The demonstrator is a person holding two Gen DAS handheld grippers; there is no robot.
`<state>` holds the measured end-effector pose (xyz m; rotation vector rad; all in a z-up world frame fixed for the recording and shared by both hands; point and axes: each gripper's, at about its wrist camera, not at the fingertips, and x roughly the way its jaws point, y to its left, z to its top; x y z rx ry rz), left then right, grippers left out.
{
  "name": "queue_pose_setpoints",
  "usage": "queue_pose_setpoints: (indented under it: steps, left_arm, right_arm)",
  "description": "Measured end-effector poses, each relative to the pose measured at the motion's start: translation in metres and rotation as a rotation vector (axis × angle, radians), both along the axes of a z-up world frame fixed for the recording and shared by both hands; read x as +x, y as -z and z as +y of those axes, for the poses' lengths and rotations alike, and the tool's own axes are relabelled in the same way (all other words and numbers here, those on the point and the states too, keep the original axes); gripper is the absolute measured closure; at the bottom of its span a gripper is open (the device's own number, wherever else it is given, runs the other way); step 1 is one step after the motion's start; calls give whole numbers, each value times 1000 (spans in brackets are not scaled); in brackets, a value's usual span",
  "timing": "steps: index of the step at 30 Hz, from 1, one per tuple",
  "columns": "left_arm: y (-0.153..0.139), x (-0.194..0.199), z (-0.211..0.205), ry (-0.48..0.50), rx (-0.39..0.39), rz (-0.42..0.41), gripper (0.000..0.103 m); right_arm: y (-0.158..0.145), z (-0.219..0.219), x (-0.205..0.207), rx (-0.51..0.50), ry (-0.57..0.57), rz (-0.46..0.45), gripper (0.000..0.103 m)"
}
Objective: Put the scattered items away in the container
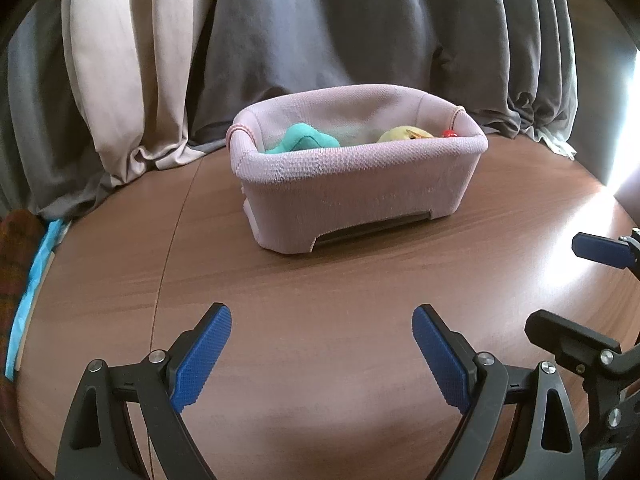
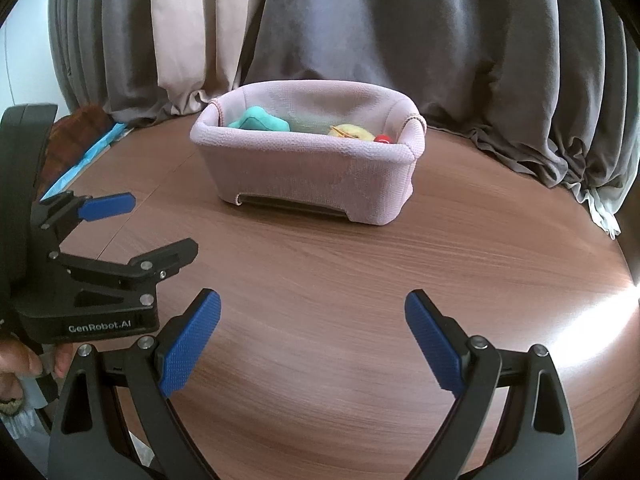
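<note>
A pink knitted basket (image 1: 356, 196) (image 2: 312, 178) stands on the brown wooden table (image 1: 320, 296) (image 2: 320, 264), towards its back. Inside it lie a teal soft toy (image 1: 306, 140) (image 2: 260, 120), a yellow toy (image 1: 402, 135) (image 2: 352, 133) and a small red thing (image 1: 449, 134) (image 2: 382, 139). My left gripper (image 1: 322, 320) hovers open over bare wood in front of the basket, nothing between its blue pads. My right gripper (image 2: 313, 306) is likewise open and empty. Each gripper shows at the edge of the other's view: the right gripper (image 1: 568, 284) and the left gripper (image 2: 160, 224).
Grey and beige curtains (image 1: 320, 28) (image 2: 360, 28) hang right behind the table. A light blue strip (image 1: 36, 284) (image 2: 92, 148) and a dark reddish cloth (image 1: 16, 256) (image 2: 76, 136) lie at the table's left edge. A hand (image 2: 24, 360) grips the left tool. Bright glare (image 1: 592, 220) falls on the right.
</note>
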<state>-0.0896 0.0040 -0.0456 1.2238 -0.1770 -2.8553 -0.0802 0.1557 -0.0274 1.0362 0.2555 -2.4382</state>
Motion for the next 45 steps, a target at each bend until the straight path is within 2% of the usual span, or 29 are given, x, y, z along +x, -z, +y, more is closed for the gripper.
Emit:
queue_pose_setpoints:
  steps: [12, 45]
  left_arm:
    - [3, 4, -2, -9, 20, 17, 13]
    - [16, 3, -5, -30, 31, -29, 13]
  right_arm:
    - [6, 4, 2, 7, 15, 11, 11]
    - [11, 11, 6, -11, 29, 0, 11]
